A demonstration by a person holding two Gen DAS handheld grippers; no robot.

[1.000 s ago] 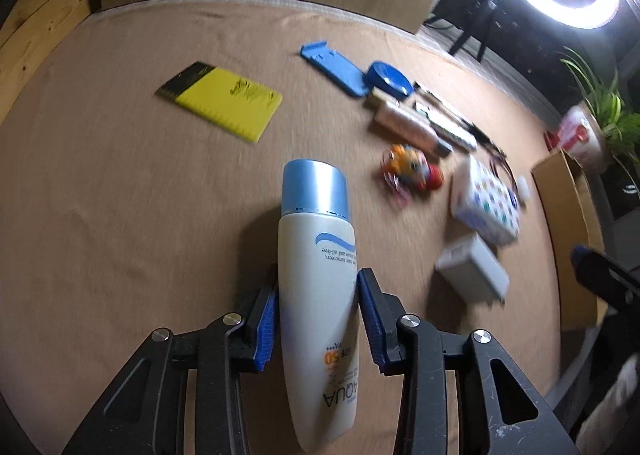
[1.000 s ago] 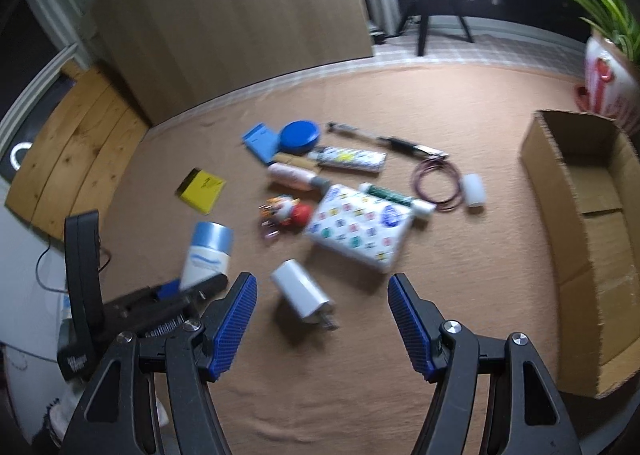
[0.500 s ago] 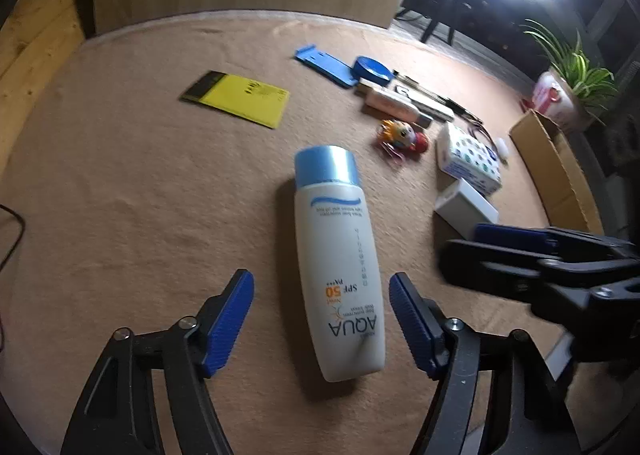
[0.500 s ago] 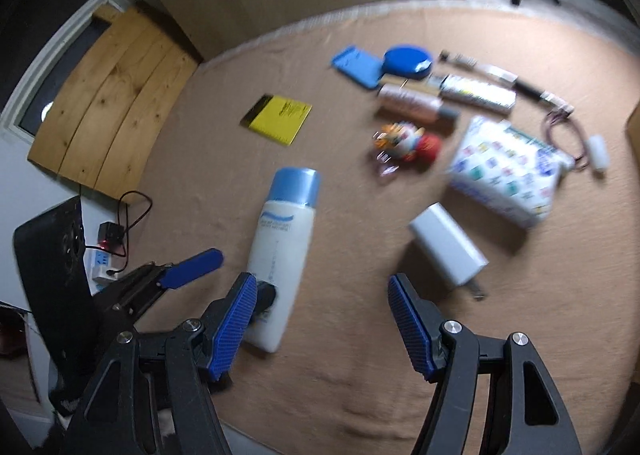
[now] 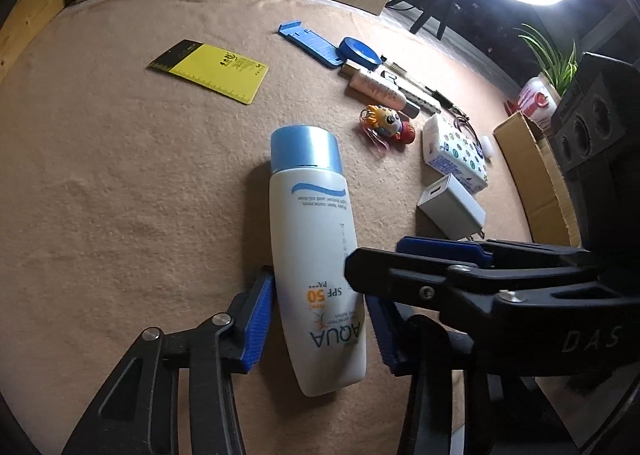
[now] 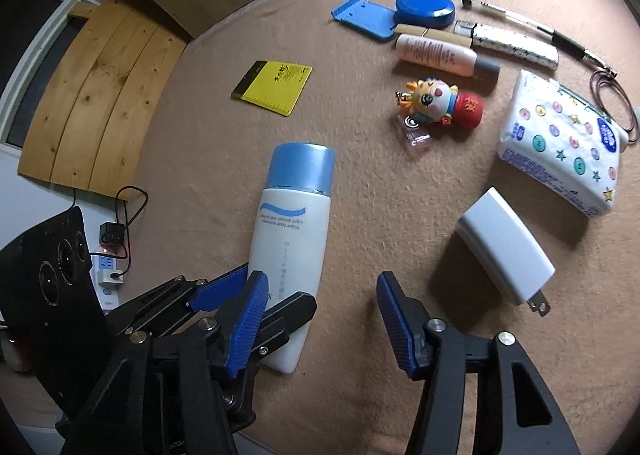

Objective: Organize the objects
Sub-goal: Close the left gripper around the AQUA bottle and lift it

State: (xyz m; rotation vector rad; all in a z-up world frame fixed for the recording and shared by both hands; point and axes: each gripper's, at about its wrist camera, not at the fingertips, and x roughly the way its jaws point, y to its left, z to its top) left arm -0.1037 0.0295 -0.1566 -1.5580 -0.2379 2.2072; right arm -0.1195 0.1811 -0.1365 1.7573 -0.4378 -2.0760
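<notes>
**Left claw on the sunscreen bottle, right claw wide and empty**

The sunscreen bottle [image 5: 316,251] lies flat on the tan cloth [image 5: 120,195], blue cap pointing away from me, base toward the cameras. I read the left gripper [image 5: 320,319] as closed around the bottle's lower body: its blue pads [image 5: 258,319] sit along both sides of the white plastic. The left pad looks to be touching; the right pad is partly hidden behind the other tool, so I cannot confirm contact there. The bottle rests on the cloth, not lifted.

The right gripper [image 6: 320,325] is spread wide with nothing between its pads [image 6: 396,331]. It hovers low over the bottle's base end, crossing in front of the left gripper; its left pad overlaps the bottle's lower edge in its own view.

Just right of the bottle, a white charger [image 6: 506,251] lies on its side, prongs toward me. Beyond it sits a tissue pack [image 6: 560,143] with coloured dots. A small toy keychain [image 6: 440,103] lies past the bottle cap, to the right. Further back, a pink tube [image 6: 444,55], a blue round lid [image 6: 425,9], a blue flat holder [image 6: 364,17] and pens [image 6: 520,41] are clustered together. A yellow notepad [image 5: 210,71] lies apart on the left. A cardboard box [image 5: 528,175] stands at the far right edge in the left view.
</notes>
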